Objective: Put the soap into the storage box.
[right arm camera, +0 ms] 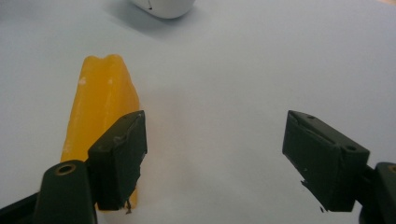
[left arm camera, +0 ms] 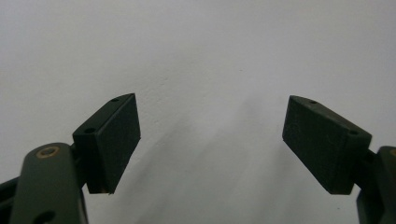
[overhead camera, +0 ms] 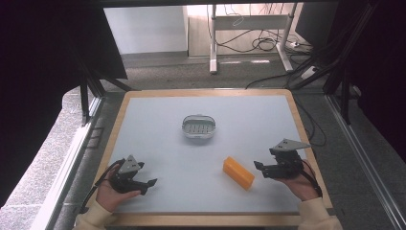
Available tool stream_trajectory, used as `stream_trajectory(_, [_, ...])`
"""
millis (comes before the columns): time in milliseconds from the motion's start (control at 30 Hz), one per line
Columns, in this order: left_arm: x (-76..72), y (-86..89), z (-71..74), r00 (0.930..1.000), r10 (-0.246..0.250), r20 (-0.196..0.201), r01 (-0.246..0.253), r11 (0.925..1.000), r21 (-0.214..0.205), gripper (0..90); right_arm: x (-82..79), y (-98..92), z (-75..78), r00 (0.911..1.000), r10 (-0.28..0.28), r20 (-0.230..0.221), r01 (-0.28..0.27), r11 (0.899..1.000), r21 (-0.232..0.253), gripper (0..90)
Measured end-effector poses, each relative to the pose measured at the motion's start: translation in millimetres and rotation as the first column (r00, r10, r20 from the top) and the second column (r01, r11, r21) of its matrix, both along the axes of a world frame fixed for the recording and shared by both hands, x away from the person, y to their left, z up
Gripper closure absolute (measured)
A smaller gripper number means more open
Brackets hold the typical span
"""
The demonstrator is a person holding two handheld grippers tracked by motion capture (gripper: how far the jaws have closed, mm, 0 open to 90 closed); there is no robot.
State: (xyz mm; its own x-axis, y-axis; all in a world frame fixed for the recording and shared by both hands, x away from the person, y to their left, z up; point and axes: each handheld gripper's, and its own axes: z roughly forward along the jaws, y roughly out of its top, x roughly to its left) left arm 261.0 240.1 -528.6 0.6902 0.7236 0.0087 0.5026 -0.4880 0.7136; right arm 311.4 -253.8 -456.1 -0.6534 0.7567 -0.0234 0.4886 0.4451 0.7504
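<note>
An orange bar (overhead camera: 238,173) lies flat on the pale blue table top (overhead camera: 158,110), right of the middle and near the front. A small white dish with a slotted insert (overhead camera: 198,126) stands at the table's middle. My right gripper (overhead camera: 260,170) rests just right of the bar, its jaws open and pointing left. In the right gripper view the bar (right arm camera: 100,98) lies outside the left jaw, nothing sits between the jaws of the gripper (right arm camera: 215,140), and the dish's edge (right arm camera: 163,7) shows at the top. My left gripper (overhead camera: 149,186) sits open at the front left over bare table (left arm camera: 210,126).
A wooden rim (overhead camera: 115,139) frames the table. Beyond the far edge are a carpeted floor, desk legs (overhead camera: 213,43) and loose cables (overhead camera: 258,45). Dark curtains hang at both sides.
</note>
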Motion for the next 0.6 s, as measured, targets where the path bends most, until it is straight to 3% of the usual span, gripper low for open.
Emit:
stream_trajectory(167, [1.2, -1.1, -0.5, 0.9999, -0.009, -0.005, 0.009, 1.0, -0.003, 19.3, 0.6, -0.9, 4.9, 0.9999, -0.006, -0.011, 0.006, 1.0, 0.002, 23.0])
stream_trajectory(600, [2.3, -3.8, 0.3, 0.9999, -0.013, -0.001, 0.013, 0.9999, 0.009, 19.2, 0.3, 13.0, 21.2, 0.9986, 0.051, -0.01, -0.051, 0.998, -0.025, 23.4])
